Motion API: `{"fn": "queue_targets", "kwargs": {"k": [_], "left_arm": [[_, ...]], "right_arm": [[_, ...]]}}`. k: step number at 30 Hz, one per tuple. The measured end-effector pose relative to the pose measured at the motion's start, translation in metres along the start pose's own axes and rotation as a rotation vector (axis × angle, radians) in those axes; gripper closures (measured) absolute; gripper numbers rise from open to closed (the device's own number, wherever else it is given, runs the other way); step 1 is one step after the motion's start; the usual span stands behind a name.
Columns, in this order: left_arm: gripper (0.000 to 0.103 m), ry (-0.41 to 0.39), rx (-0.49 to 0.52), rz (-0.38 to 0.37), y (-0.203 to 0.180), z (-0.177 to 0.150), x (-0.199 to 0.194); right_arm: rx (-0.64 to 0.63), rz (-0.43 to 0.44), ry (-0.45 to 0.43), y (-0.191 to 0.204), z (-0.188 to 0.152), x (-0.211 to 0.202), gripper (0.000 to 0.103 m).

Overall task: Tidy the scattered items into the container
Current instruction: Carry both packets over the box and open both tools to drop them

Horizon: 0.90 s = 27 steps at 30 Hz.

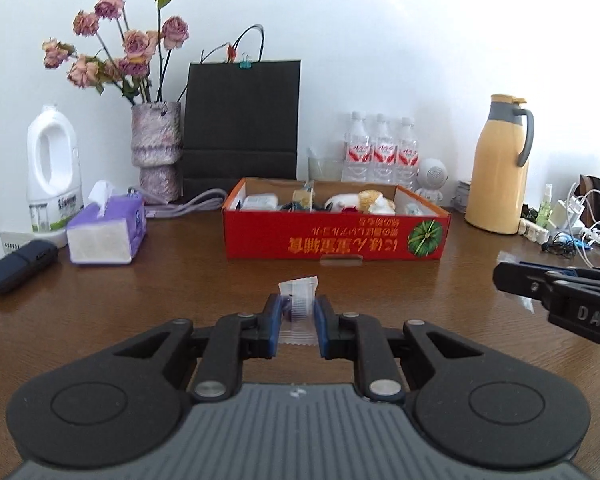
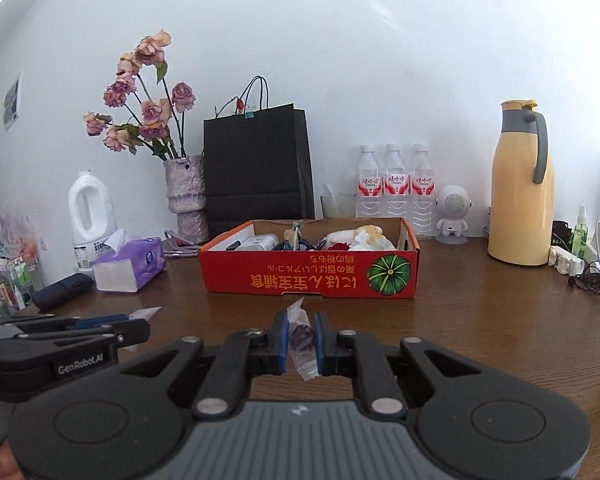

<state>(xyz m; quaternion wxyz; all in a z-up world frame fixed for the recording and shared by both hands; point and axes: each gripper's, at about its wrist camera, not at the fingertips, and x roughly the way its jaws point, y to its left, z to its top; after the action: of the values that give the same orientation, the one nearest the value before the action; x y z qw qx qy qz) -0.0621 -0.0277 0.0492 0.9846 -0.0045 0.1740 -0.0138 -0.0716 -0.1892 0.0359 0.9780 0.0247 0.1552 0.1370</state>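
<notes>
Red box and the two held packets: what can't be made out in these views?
- Red box contents: both views, front wall hides the lower parts; items small, jumbled.
- Left packet: left wrist view, contents unreadable through the wrapper.
- Right packet: right wrist view, the pads cover its sides; the dark thing inside is unclear.

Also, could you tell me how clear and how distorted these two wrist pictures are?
Left wrist: fisheye bows the table edge, corners vignetted, red box sharp, wall washed out. Right wrist: same curvature, yellow jug leans, clear wrapper slightly soft.
</notes>
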Motion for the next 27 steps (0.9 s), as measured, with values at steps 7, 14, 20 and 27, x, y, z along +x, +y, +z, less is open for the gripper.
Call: {"fn": "queue_targets", "kwargs": {"k": [7,14,20,27], "left_arm": [[0.084,-0.164,0.055,0.017,0.000,0.092,0.072],[0.084,-0.153,0.013,0.051,0.006,0.193,0.168],[0.084,0.378,0.006,-0.085,0.024,0.218,0.266],[0.084,0.717,0.010,-0.047,0.043,0.179,0.348]], "right_arm": [[0.020,0.018,-0.093,-0.030,0.076,0.069,0.091],[0.084,0.000,-0.103,-0.068,0.190,0.160,0.091],[0.126,0.128,0.359,-0.082,0.236,0.260,0.091],[0.142,0.107,0.699,-0.066,0.196,0.365,0.091]]}}
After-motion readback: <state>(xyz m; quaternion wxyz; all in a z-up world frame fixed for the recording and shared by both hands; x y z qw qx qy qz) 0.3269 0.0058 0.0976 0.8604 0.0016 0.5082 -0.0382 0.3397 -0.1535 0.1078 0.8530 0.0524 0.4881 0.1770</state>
